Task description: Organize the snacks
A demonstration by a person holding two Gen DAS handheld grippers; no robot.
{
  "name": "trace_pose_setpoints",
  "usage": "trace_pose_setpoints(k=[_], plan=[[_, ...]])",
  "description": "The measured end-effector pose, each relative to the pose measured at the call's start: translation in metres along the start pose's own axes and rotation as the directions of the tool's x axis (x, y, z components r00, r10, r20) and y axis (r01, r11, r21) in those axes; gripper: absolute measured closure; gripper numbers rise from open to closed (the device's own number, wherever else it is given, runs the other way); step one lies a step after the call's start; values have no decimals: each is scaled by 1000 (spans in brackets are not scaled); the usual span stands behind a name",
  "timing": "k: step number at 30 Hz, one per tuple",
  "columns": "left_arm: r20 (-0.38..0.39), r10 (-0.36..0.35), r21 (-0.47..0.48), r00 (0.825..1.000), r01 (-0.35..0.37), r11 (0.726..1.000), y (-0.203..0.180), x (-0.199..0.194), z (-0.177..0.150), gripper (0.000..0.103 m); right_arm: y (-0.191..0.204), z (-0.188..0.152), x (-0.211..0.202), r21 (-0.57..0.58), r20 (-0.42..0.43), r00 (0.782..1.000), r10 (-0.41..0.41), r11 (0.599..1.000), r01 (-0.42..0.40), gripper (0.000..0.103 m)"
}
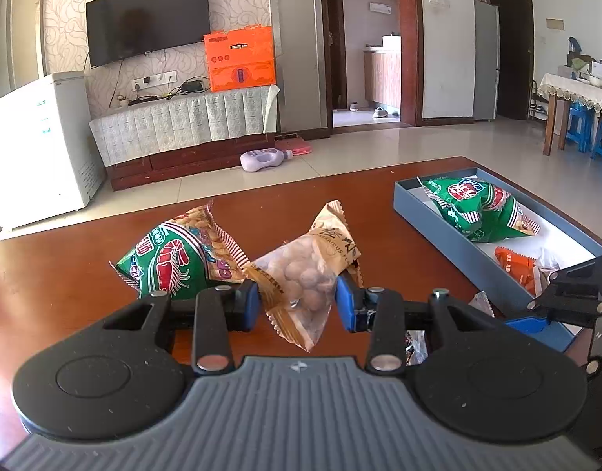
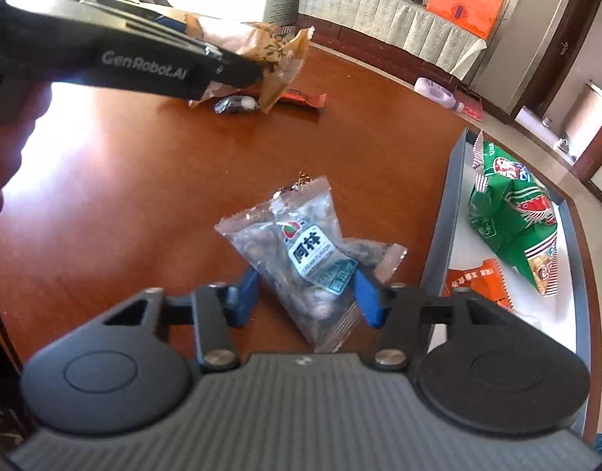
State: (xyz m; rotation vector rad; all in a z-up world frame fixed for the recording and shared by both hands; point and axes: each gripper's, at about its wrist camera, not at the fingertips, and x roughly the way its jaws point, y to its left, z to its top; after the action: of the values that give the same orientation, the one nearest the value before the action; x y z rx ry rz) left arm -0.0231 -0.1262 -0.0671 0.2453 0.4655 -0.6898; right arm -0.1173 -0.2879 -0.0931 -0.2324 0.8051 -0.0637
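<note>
While left gripper [image 1: 297, 306] clamps tan nut bag [image 1: 304, 274] corner-up, right gripper [image 2: 306, 294] half-open astride clear seed packet [image 2: 304, 259], long axis slanting toward camera, grey tray [image 2: 438, 243] just right, green shrimp-cracker bag [image 1: 175, 263] behind.

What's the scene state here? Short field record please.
left gripper: shut on tan peanut packet, held above the table
right gripper: straddling clear seed packet lying on the table; grip unclear
blue tray: holds green shrimp-cracker bag and orange packet
outside tray: second green bag
</note>
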Motion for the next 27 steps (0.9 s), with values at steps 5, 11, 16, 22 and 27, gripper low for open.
trace_pose_setpoints(k=[5, 11, 16, 22, 27], plan=[[1, -3, 1, 1000, 3, 1000, -1, 0, 0, 58, -6, 1, -13, 54, 38, 999, -3, 999, 1, 59], [-7, 1, 11, 1000, -1, 1000, -2, 1, 1, 58, -9, 2, -36, 77, 108, 994, -29, 997, 20, 62], [-18, -1, 18, 1000, 1, 1000, -7, 5, 1, 58, -8, 2, -38, 77, 104, 994, -15, 997, 7, 65], [-9, 0, 14, 1000, 0, 1000, -10, 6, 2, 58, -13, 10, -58, 105, 190, 981, -33, 994, 14, 66], [-12, 9, 11, 1000, -9, 1000, -9, 8, 2, 58, -12, 13, -79, 107, 262, 962, -74, 993, 47, 66]])
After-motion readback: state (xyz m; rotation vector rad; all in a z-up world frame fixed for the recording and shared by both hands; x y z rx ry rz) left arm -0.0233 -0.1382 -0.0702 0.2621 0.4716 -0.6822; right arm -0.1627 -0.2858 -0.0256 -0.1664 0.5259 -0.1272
